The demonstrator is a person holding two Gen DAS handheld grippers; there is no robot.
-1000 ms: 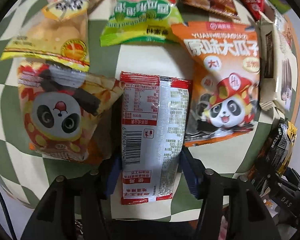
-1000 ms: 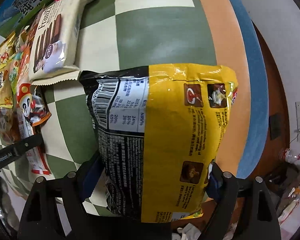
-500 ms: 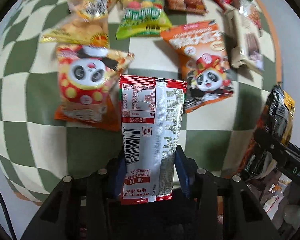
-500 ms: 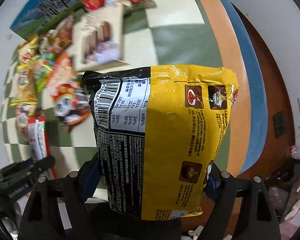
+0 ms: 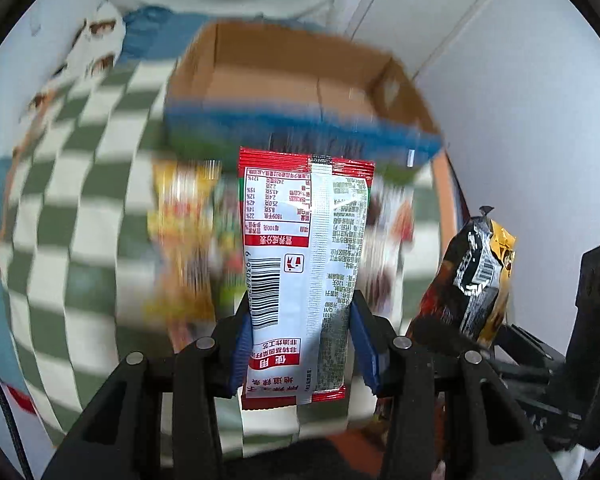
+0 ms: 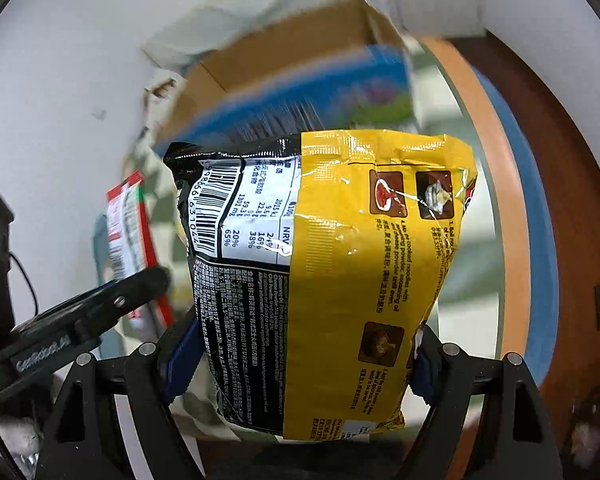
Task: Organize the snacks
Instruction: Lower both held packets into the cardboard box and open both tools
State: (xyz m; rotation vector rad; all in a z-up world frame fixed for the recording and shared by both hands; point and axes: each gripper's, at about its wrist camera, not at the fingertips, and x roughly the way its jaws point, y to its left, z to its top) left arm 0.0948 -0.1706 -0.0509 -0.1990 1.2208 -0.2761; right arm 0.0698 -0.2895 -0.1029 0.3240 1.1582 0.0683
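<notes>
My left gripper (image 5: 300,344) is shut on a red and white snack packet (image 5: 302,256), held up in the air with its printed back toward the camera. My right gripper (image 6: 300,360) is shut on a black and yellow noodle bag (image 6: 332,276), also lifted. Each held item shows in the other view: the noodle bag (image 5: 476,276) at the right, the red packet (image 6: 128,220) at the left. An open cardboard box (image 5: 300,76) with a blue printed side stands ahead on the table; it also shows in the right wrist view (image 6: 284,64).
Several other snack bags (image 5: 184,232) lie blurred on the green and white checkered cloth (image 5: 72,200) between me and the box. The table's orange and blue rim (image 6: 512,200) runs along the right. White walls stand behind the box.
Both grippers have lifted their packets off the table and tilted up. The views swung from the snack spread toward the cardboard box at the far end.
</notes>
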